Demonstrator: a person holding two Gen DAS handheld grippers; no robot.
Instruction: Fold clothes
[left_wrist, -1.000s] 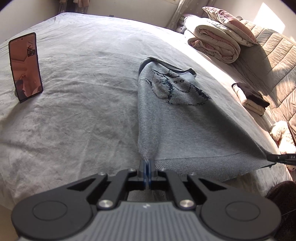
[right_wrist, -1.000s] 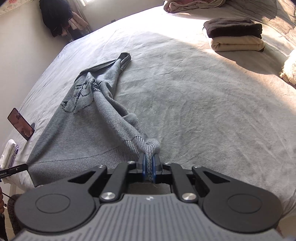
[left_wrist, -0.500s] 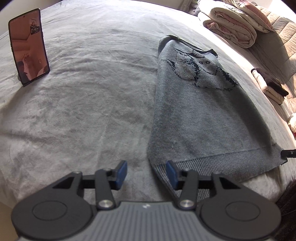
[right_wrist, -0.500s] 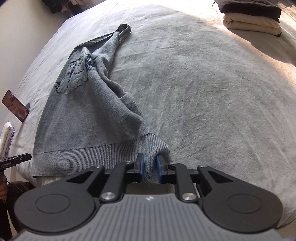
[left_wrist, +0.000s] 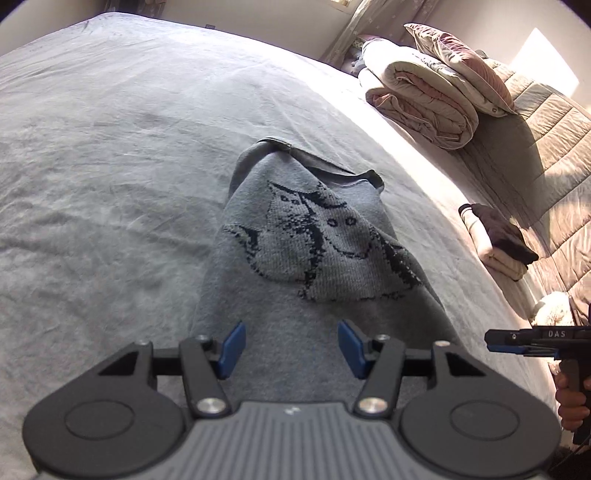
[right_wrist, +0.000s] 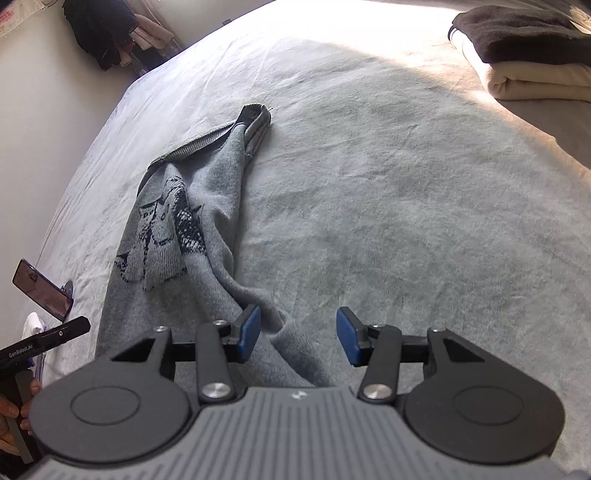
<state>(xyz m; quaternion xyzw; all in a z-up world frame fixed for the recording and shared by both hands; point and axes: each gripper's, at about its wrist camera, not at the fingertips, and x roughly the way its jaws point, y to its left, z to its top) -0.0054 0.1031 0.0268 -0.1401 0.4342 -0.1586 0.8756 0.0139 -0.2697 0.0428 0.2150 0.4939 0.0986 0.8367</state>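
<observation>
Knitwear lies lengthwise on the bed: a grey sweater (left_wrist: 314, 266) with a dark cat pattern, folded narrow, its collar pointing toward the far side of the bed and its hem toward the near edge, where the person stands. On its right side the fabric bunches into a soft ridge that runs down toward the hem, seen best from the right wrist view (right_wrist: 229, 258).

Both tools hover low over the hem end. The left tool (left_wrist: 291, 349) has its blue pads spread wide with only sweater cloth beneath them, gripping nothing. The right tool (right_wrist: 297, 334) is likewise spread, straddling the rumpled right edge of the hem, its left pad just beside the ridge of cloth and empty.

By my judgement the next fold is hem to collar. To do it well, each tool should take one hem corner, catching every layer, not just the top one, and the bunched right side wants smoothing or pulling taut first, or the crease will come out crooked. Both corners should rise together and travel evenly.

Farther out, a phone (right_wrist: 42, 291) stands propped near the bed's left edge, a small stack of folded clothes (left_wrist: 495, 240) sits toward the right edge, and rolled quilts (left_wrist: 424, 96) rest beyond it.
</observation>
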